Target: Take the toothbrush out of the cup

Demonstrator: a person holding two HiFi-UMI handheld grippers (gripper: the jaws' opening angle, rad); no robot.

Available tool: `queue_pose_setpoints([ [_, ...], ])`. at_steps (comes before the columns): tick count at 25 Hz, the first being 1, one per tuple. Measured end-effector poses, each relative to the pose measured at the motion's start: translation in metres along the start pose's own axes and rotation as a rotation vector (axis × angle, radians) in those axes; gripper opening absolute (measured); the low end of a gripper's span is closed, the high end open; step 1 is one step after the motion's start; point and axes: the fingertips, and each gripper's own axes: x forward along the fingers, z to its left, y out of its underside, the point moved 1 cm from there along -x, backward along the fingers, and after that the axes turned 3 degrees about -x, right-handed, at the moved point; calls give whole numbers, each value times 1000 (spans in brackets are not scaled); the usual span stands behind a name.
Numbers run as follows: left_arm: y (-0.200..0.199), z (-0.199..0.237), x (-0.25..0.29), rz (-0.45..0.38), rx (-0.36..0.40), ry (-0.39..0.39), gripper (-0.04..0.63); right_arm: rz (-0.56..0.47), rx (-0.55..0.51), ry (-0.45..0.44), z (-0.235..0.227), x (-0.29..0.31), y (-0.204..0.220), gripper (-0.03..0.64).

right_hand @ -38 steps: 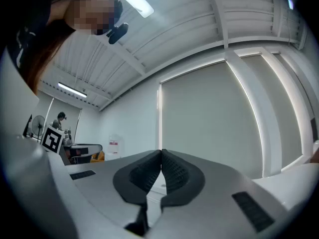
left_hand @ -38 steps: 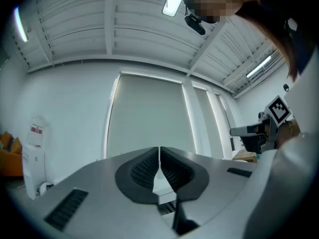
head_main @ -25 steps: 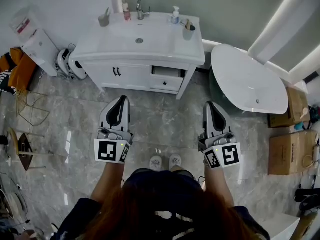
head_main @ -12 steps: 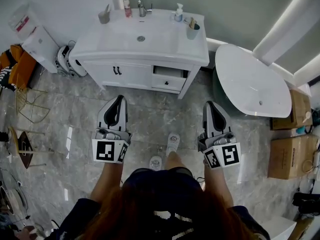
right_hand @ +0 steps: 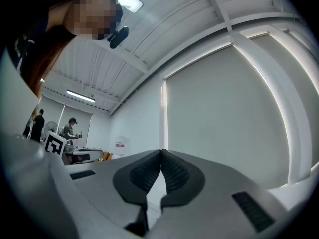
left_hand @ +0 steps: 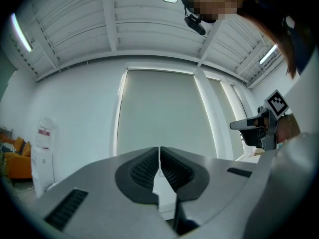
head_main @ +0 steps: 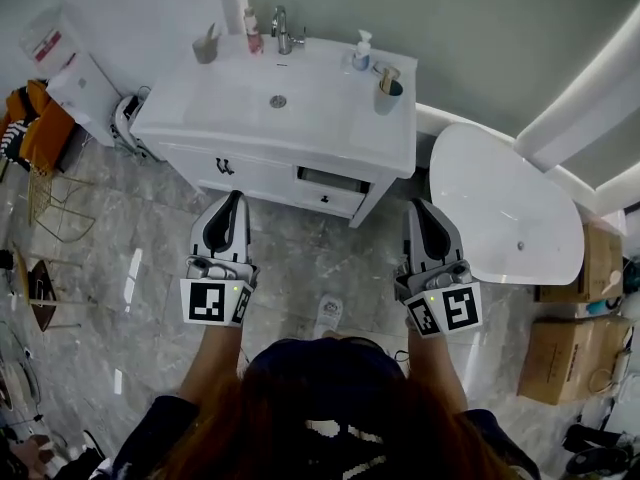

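In the head view a grey-green cup (head_main: pixel 389 85) with a toothbrush (head_main: pixel 381 71) stands at the back right of a white vanity top (head_main: pixel 330 113). A second grey cup (head_main: pixel 206 48) with something upright in it stands at the back left. My left gripper (head_main: pixel 235 198) and right gripper (head_main: pixel 415 208) are held side by side over the floor, short of the vanity's front, both shut and empty. Both gripper views point up at wall and ceiling; the left gripper (left_hand: pixel 159 148) and the right gripper (right_hand: pixel 161 151) show their jaws pressed together. Neither cup appears in these views.
A faucet (head_main: pixel 280 30), a pink bottle (head_main: pixel 252 34) and a soap pump (head_main: pixel 360 52) line the vanity's back. One drawer (head_main: pixel 325 182) stands slightly open. A white bathtub (head_main: pixel 508 206) lies at the right, cardboard boxes (head_main: pixel 556 358) beyond it, a white cabinet (head_main: pixel 72 72) at the left.
The person has stepped towards the vanity, which now sits lower and nearer in the head view. Both grippers stay shut and level, now closer to the vanity's front.
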Motion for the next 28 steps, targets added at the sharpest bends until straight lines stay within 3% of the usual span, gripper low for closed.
queue_pose_setpoints([
  [4, 0, -11, 42, 1, 60, -12, 28, -3, 21, -30, -41, 32, 5, 14],
  [8, 11, -11, 72, 13, 10, -32, 28, 7, 35, -48, -64, 58, 14, 15],
  [16, 35, 20, 151, 12, -13, -21, 28, 20, 35, -40, -101, 128, 38, 15],
  [28, 38, 122, 349, -21, 6, 159, 28, -3, 13, 80, -145, 323, 51, 14],
])
